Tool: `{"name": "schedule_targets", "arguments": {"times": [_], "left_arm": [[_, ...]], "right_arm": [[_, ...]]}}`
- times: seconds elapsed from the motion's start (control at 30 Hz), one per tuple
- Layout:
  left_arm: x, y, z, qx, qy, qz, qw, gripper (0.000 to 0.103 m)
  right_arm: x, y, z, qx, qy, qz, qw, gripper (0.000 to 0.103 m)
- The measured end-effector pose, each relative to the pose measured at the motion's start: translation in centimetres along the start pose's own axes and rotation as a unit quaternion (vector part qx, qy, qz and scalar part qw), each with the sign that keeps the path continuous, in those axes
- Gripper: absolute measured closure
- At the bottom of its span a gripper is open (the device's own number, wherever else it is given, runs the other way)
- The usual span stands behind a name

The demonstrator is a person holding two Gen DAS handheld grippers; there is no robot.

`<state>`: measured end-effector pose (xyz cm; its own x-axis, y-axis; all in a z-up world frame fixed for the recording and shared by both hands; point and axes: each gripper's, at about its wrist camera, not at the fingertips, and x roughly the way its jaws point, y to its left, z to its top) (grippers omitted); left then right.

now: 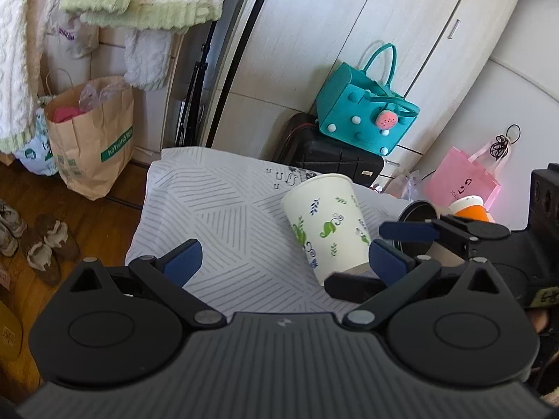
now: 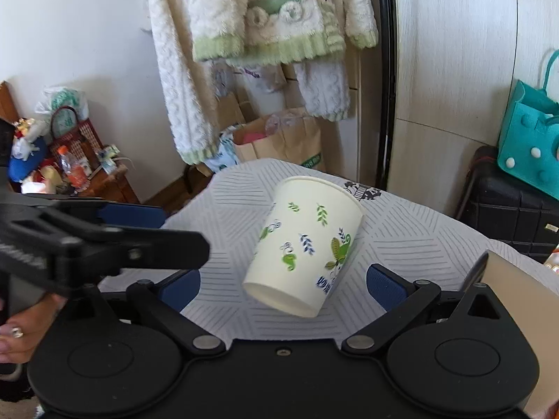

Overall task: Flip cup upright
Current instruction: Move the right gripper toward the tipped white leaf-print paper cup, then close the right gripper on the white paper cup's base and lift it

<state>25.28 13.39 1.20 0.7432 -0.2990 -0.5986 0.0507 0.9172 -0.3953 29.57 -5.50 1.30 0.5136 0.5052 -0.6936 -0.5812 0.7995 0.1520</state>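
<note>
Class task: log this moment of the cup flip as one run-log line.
paper cup: tilted, rim up, on patterned cloth | left tongs: open | right tongs: open, cup between fingers, contact unclear

One paper cup with leaf print on the patterned cloth — one cloth. Two grippers: left gripper, right gripper. One orange cup and one black round lid at the right edge. Bags — one teal handbag, one brown paper bag, one pink bag. One black suitcase. One pair of slippers on the floor. One plastic bottle, orange label.
</note>
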Motion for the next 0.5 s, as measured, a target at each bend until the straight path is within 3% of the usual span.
{"name": "schedule_targets", "arguments": {"times": [0.1,0.33,0.5], "left_arm": [[0.0,0.4,0.0,-0.007,-0.002,0.005,1.0,0.0],[-0.8,1.0,0.0,-0.012,-0.01,0.012,0.9998,0.0],[-1.3,1.0,-0.3,-0.012,-0.01,0.017,0.9997,0.0]], "right_arm": [[0.7,0.1,0.3,-0.008,-0.006,-0.015,1.0,0.003],[2.0,0.8,0.6,-0.033,0.008,-0.033,0.999,0.027],[1.9,0.7,0.4,-0.027,0.008,-0.032,0.999,0.03]]}}
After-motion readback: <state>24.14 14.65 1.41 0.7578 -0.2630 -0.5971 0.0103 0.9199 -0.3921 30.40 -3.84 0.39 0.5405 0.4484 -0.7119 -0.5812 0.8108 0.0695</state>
